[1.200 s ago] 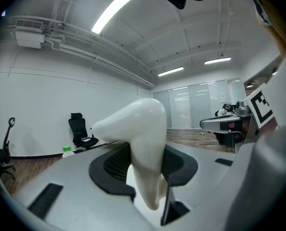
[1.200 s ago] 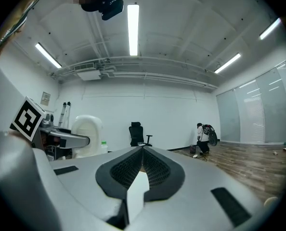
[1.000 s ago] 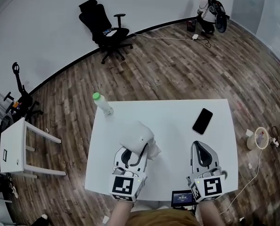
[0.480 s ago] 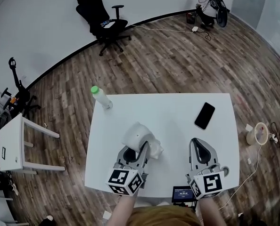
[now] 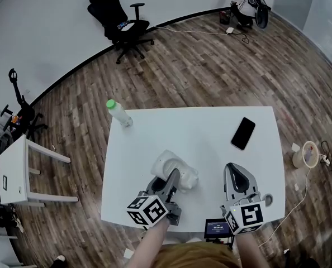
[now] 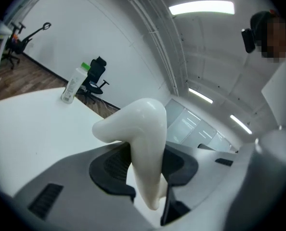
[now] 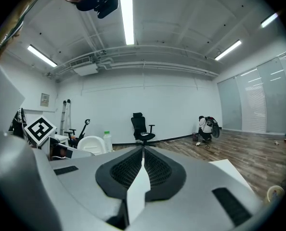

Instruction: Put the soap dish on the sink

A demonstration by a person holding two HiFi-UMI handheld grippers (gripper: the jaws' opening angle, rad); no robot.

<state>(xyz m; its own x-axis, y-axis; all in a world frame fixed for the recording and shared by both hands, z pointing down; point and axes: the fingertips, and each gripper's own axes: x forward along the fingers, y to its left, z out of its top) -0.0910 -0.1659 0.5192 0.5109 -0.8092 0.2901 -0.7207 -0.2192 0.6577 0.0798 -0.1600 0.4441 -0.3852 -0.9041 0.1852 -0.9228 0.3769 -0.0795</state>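
Observation:
A white, glossy soap dish [image 5: 173, 165] sits low over the white table [image 5: 199, 133], near its front left. My left gripper [image 5: 174, 178] is shut on it: in the left gripper view the dark pads clamp the dish's curved rim [image 6: 144, 143], and the gripper [image 6: 148, 179] is rolled to one side. Whether the dish rests on the table I cannot tell. My right gripper [image 5: 237, 175] hovers at the front right, shut and empty; in the right gripper view its jaws [image 7: 142, 170] meet at the tips. That view shows the dish [image 7: 91, 144] at its left. No sink shows in any view.
A clear bottle with a green cap [image 5: 119, 114] stands at the table's far left corner. A black phone [image 5: 243, 133] lies at the far right. A small device with a screen [image 5: 217, 228] sits at the front edge. A white side table [image 5: 15, 172] stands on the left.
My left gripper has rolled to one side and sunk toward the table with the soap dish in its jaws. The right gripper has barely moved.

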